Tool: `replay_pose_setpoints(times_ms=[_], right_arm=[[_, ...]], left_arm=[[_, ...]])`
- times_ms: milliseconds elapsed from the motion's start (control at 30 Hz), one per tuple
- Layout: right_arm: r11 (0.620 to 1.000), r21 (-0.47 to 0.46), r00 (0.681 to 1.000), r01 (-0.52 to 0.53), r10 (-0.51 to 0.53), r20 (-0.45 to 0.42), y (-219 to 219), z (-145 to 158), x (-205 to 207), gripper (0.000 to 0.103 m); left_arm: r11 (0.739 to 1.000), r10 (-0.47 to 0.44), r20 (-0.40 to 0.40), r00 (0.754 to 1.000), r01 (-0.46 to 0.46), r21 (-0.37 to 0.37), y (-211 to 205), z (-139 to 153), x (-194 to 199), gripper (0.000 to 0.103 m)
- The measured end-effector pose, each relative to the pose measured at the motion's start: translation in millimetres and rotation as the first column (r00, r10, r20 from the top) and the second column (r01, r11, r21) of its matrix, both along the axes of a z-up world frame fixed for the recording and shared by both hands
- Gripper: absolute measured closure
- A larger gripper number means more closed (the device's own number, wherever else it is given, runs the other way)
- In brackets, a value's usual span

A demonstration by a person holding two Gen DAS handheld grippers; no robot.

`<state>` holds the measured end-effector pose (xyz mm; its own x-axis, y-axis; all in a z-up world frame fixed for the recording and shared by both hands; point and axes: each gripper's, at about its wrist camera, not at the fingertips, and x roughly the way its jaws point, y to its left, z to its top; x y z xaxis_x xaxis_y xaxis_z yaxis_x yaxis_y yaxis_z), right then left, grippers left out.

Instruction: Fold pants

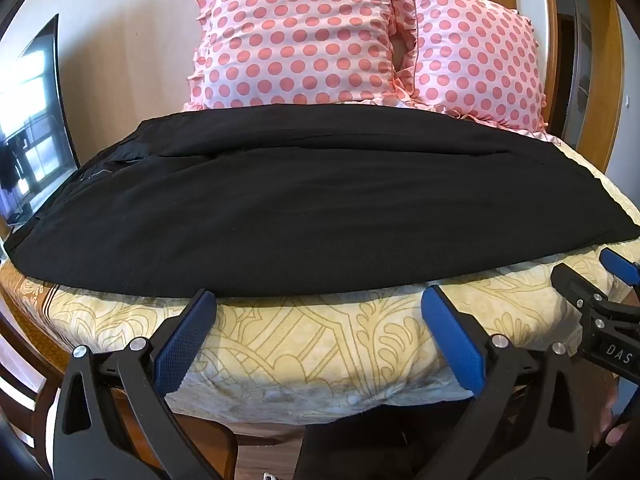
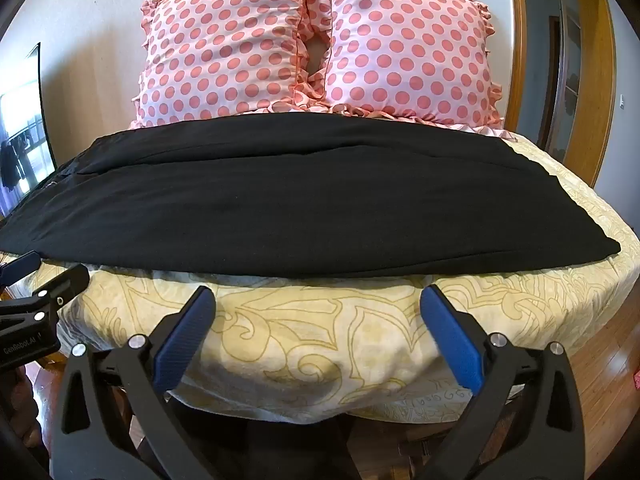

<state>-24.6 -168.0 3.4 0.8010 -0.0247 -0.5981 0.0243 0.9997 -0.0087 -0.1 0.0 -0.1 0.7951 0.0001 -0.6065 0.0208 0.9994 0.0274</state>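
Observation:
Black pants (image 1: 304, 200) lie flat across the bed, waist at the left and leg ends at the right; they also show in the right wrist view (image 2: 304, 200). One leg lies over the other along a lengthwise crease. My left gripper (image 1: 318, 300) is open and empty, hovering just short of the pants' near edge. My right gripper (image 2: 318, 300) is open and empty in the same stance, further right. Each gripper shows at the edge of the other's view: the right one (image 1: 592, 280), the left one (image 2: 44, 276).
The bed has a yellow patterned cover (image 1: 320, 344). Two pink polka-dot pillows (image 1: 296, 36) (image 2: 404, 44) lean against the wall behind the pants. A dark screen (image 1: 28, 120) stands at the left. A wooden door frame (image 2: 600, 60) is at the right.

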Motion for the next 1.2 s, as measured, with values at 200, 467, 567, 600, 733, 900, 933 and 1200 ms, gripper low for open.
replay_pose_setpoints(times_ms=[200,467,567,600,733,900,933,1200], right_arm=[[1.0,0.0,1.0,-0.001,0.001,0.002,0.0,0.0,-0.1,0.002],[1.0,-0.001,1.0,-0.001,0.001,0.003,0.0,0.0,-0.2,0.002],[1.0,-0.001,1.0,-0.001,0.001,0.003,0.0,0.0,-0.2,0.002],[1.0,-0.001,1.0,-0.001,0.001,0.003,0.0,0.0,-0.2,0.002],[1.0,-0.001,1.0,0.0,0.0,0.004,0.0,0.0,-0.2,0.002],[1.0,-0.001,1.0,0.0,0.0,0.004,-0.1,0.0,-0.3,0.002],[1.0,-0.001,1.0,0.0,0.0,0.004,-0.1,0.0,-0.3,0.002],[1.0,-0.001,1.0,0.0,0.0,0.005,-0.1,0.0,-0.4,0.002]], left_arm=[[1.0,0.0,-0.003,1.0,0.0,0.0,0.0,0.0,0.4,0.001],[1.0,0.0,0.001,1.0,0.0,0.002,-0.1,0.1,0.1,0.001],[1.0,0.0,0.002,1.0,0.0,0.002,-0.1,0.1,0.1,0.001],[1.0,0.0,0.001,1.0,0.0,0.002,-0.1,0.3,0.3,0.001],[1.0,0.0,0.002,1.0,0.0,0.002,-0.1,0.1,0.1,0.001],[1.0,0.0,0.003,1.0,0.0,0.002,-0.1,0.1,0.0,0.001],[1.0,0.0,0.004,1.0,0.0,0.002,-0.1,0.2,0.0,0.001],[1.0,0.0,0.004,1.0,0.0,0.002,-0.1,0.2,0.1,0.001]])
